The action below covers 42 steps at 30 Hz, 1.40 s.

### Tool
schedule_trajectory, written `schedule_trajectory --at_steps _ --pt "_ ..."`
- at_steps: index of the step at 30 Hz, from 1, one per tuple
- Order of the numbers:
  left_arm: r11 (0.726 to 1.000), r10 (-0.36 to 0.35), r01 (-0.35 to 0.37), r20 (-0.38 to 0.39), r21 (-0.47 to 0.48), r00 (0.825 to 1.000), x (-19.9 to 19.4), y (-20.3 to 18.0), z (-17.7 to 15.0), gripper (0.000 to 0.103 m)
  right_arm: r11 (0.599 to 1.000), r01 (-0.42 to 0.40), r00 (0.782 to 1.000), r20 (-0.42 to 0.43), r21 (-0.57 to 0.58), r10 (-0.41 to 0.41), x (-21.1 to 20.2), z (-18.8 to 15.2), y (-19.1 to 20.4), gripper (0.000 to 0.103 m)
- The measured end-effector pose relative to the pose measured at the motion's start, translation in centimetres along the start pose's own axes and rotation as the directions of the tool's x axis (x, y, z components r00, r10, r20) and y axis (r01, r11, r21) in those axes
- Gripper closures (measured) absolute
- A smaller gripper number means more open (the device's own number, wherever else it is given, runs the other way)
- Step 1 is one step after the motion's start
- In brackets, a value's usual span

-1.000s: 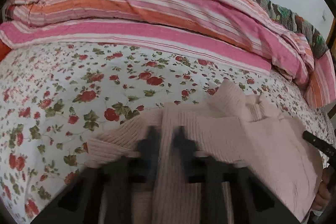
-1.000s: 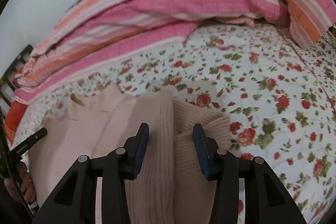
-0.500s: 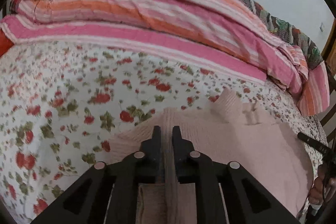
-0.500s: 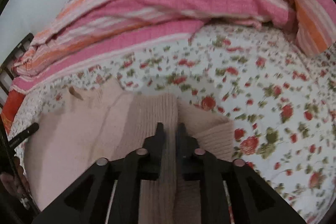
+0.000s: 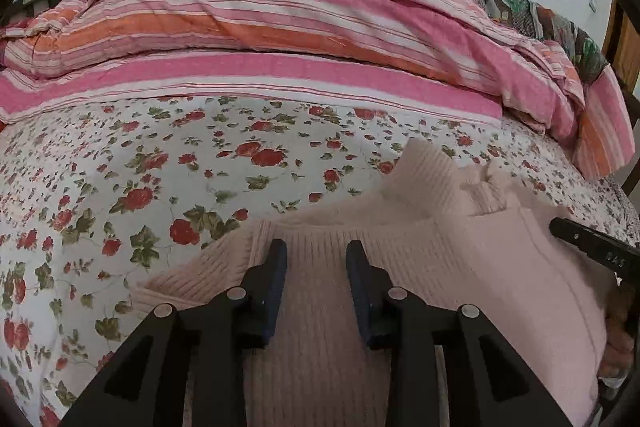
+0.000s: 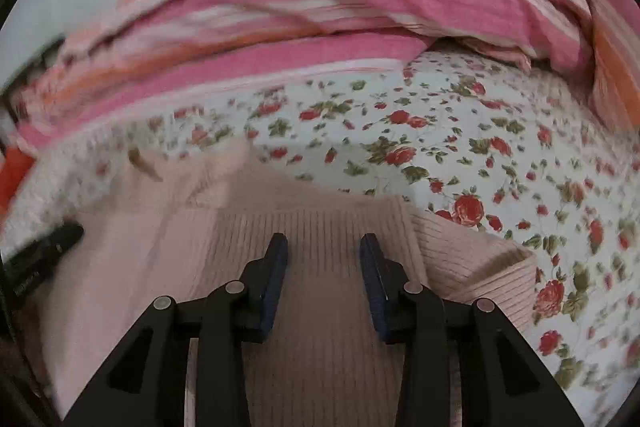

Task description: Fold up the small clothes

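The left gripper (image 5: 316, 259) has just been opening, and its blue-padded fingers (image 5: 276, 283) now stand apart and released, with the pale pink ribbed knit sweater (image 5: 328, 359) lying slack between them, not pinched. The right gripper (image 6: 323, 255) has likewise just been opening and is released over the same ribbed panel. The sweater lies flat on the rose-print bedsheet (image 5: 160, 179) directly under both pairs of fingers, a folded sleeve (image 6: 480, 267) just right of the right fingers and the collar beyond the left ones. Further off lies the pink and orange striped quilt (image 5: 280, 27). The risk, as I judge it: soft knit may cling to the pads on lifting away and drag the fresh fold open, or the sleeve may slip askew.
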<state>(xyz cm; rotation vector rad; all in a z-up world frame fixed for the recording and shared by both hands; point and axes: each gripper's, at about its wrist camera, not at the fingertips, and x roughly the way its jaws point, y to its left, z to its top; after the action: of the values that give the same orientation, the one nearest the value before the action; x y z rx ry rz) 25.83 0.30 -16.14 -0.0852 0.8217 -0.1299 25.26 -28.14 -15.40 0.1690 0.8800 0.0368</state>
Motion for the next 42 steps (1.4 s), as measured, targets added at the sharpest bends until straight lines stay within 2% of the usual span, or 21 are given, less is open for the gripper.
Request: schedule_trajectory --at_steps 5,16,28,39,42 --pt "0.997 0.055 -0.055 0.011 0.045 0.998 0.2 -1.3 0.0 0.07 0.998 0.045 0.999 0.021 -0.049 -0.044 0.3 -0.3 0.9 0.064" --pt "0.999 0.009 -0.01 0.005 0.036 1.0 0.3 -0.6 0.0 0.063 1.0 -0.004 1.0 0.019 -0.024 0.005 0.7 -0.2 -0.1 0.061" --pt "0.999 -0.009 0.009 0.007 0.034 1.0 0.3 -0.6 0.1 0.06 0.999 0.015 1.0 0.023 -0.039 -0.014 0.7 -0.2 0.3 0.06" --pt "0.999 -0.051 0.051 0.016 0.01 0.999 -0.1 0.0 -0.1 0.056 0.994 0.086 0.996 0.039 -0.068 -0.083 0.0 -0.3 1.1 0.06" --pt "0.998 -0.066 0.066 0.016 0.005 0.998 -0.2 0.1 -0.1 0.055 0.985 0.138 0.99 0.041 -0.1 -0.135 -0.6 -0.2 1.9 0.06"
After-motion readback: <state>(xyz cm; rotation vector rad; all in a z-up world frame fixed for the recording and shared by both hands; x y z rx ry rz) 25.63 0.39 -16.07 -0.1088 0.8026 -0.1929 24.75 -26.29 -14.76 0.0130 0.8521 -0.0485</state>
